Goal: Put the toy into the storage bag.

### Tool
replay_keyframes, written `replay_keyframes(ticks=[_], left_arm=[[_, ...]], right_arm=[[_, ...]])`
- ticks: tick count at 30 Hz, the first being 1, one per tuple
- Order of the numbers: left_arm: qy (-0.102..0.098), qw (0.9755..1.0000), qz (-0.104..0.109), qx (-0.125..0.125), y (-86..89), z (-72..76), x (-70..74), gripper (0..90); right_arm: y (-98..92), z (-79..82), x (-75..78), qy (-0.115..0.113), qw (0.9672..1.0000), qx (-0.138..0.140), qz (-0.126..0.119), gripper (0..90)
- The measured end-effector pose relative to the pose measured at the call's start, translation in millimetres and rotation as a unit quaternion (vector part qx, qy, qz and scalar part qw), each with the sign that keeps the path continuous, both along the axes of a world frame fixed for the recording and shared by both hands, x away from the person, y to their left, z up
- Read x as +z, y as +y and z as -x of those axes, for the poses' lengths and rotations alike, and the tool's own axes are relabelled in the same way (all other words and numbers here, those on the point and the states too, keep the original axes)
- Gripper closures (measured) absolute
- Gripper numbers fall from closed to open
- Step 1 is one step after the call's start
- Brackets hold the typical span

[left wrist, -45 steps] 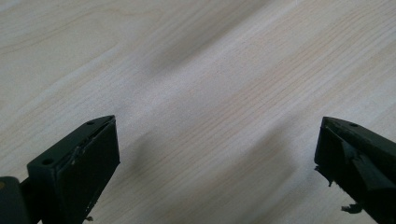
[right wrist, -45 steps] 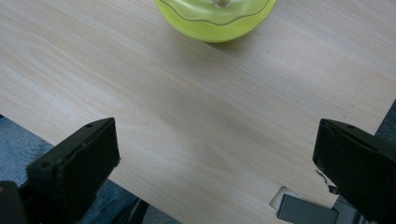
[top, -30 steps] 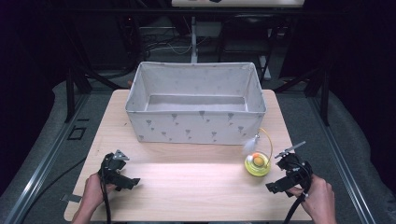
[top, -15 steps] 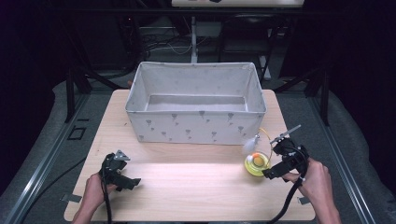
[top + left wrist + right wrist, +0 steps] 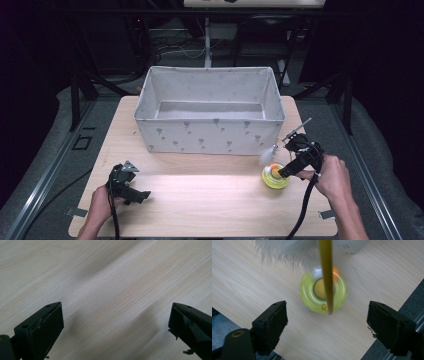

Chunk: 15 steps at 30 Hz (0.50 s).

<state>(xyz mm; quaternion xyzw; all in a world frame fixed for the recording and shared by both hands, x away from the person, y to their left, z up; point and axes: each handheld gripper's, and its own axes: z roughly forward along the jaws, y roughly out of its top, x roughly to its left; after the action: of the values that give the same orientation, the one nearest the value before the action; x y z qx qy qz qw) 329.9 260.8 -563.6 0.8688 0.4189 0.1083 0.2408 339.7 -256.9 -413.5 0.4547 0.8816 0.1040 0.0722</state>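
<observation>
The left hand [image 5: 102, 202] sits at the near left, holding the left gripper [image 5: 131, 189] low, its fingers [image 5: 41, 331] spread wide apart with nothing between them. At the near right, the right hand [image 5: 334, 175] holds the right gripper [image 5: 286, 171] angled down and leftward, fingers [image 5: 270, 325] likewise spread wide, gripping nothing. Both forearms enter from the near edge.

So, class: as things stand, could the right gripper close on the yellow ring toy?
Probably yes. The right gripper hangs just above the yellow ring toy, jaws wide open on either side; only the toy's yellow wand stands between them.
</observation>
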Motion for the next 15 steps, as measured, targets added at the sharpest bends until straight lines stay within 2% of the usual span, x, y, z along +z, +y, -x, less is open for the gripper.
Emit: replay_keyframes(ticks=[1, 3, 5, 6, 8, 9, 10, 12, 15], left_arm=[[0.0, 1.0, 0.0, -0.001, 0.0, 0.0, 0.0, 0.0], [0.0, 1.0, 0.0, 0.0, 0.0, 0.0, 0.0, 0.0], [0.001, 1.0, 0.0, -0.002, -0.1, -0.1, -0.1, 0.0], [0.001, 1.0, 0.0, -0.002, -0.1, -0.1, -0.1, 0.0], [0.001, 1.0, 0.0, -0.002, -0.1, -0.3, -0.2, 0.0], [0.001, 1.0, 0.0, -0.002, -0.1, -0.3, -0.2, 0.0], [0.002, 1.0, 0.001, -0.001, -0.2, -0.2, -0.3, 0.0], [0.003, 1.0, 0.001, -0.002, -0.2, -0.3, -0.3, 0.0], [0.002, 1.0, 0.0, -0.002, -0.2, -0.2, -0.2, 0.0]], right_arm=[[1.4, -1.1, 1.9, -0.004, 1.0, -0.003, -0.003, 27.3], [2.0, -1.2, 3.0, -0.011, 0.9999, -0.005, -0.004, 30.2], [3.0, -3.4, 10.2, -0.009, 1.0, 0.004, 0.0, 41.0], [3.8, -3.3, 11.5, -0.015, 0.9999, 0.002, -0.003, 44.9], [4.8, -4.3, 17.1, -0.015, 0.9998, 0.01, 0.003, 51.7], [4.8, -4.3, 17.1, -0.015, 0.9998, 0.01, 0.003, 51.7], [6.5, -4.4, 20.7, -0.015, 0.9998, 0.012, 0.007, 57.7], [7.6, -4.6, 21.8, -0.016, 0.9998, 0.012, 0.008, 59.7], [10.5, -5.4, 24.3, -0.011, 0.9996, 0.018, 0.018, 70.2]])
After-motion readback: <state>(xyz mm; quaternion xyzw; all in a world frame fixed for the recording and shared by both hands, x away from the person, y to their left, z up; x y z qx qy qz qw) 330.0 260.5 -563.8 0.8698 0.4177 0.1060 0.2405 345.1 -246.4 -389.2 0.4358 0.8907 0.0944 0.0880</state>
